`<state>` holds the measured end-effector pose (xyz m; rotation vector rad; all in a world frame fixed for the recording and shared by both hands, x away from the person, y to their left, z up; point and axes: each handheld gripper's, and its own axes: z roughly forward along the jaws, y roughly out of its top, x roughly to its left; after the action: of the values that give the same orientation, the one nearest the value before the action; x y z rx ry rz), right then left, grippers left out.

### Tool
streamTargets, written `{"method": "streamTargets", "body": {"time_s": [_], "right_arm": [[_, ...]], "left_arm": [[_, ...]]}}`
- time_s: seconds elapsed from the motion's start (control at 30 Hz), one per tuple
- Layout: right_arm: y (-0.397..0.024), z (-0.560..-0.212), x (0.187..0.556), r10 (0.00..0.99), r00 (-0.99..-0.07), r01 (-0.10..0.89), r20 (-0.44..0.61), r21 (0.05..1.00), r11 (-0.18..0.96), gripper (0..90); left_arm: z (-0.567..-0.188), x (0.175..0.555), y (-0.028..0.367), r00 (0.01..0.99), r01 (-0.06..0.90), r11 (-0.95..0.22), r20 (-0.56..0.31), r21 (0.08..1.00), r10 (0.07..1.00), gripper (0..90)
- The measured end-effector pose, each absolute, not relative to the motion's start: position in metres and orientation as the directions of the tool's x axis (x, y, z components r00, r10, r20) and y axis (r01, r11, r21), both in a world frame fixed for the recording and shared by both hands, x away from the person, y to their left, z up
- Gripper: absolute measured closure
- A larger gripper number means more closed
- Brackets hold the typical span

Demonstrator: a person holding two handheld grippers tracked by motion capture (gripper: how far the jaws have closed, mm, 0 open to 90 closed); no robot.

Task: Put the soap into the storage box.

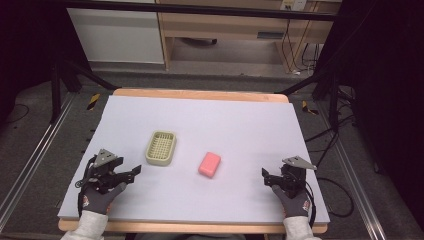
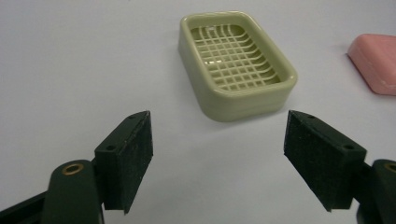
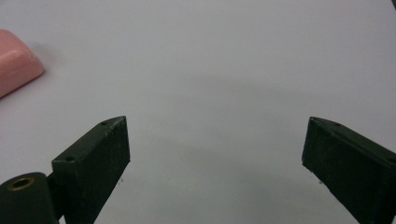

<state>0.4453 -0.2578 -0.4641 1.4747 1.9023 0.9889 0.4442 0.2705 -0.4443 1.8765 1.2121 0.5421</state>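
Pale lilac tabletop (image 1: pixel 210 115), wooden cabinet (image 1: pixel 225 22) behind; both grippers' fingers wide, holding nothing.

Bare table (image 1: pixel 240 125) between left tool (image 1: pixel 131 176) and soap dish (image 1: pixel 160 148), open path from right tool (image 1: pixel 265 176) to pink soap (image 1: pixel 209 164)

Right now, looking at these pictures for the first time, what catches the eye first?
A pink soap bar lies alone near the middle of the pale table, with a greenish slotted soap dish just to its left, empty. At the near edge, gloved hands hold the left tool and right tool, both open, holding nothing.
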Motion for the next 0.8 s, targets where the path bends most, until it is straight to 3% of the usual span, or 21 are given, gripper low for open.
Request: {"method": "streamTargets", "body": {"time_s": [0.8], "right_arm": [[-0.261,-0.463,0.442,0.970,-0.241,0.561,0.034,0.820,0.111,7.2]], "left_arm": [[-0.413,0.454,0.217,0.547,0.481,-0.281,-0.034,0.830,0.836,23.2]]}}
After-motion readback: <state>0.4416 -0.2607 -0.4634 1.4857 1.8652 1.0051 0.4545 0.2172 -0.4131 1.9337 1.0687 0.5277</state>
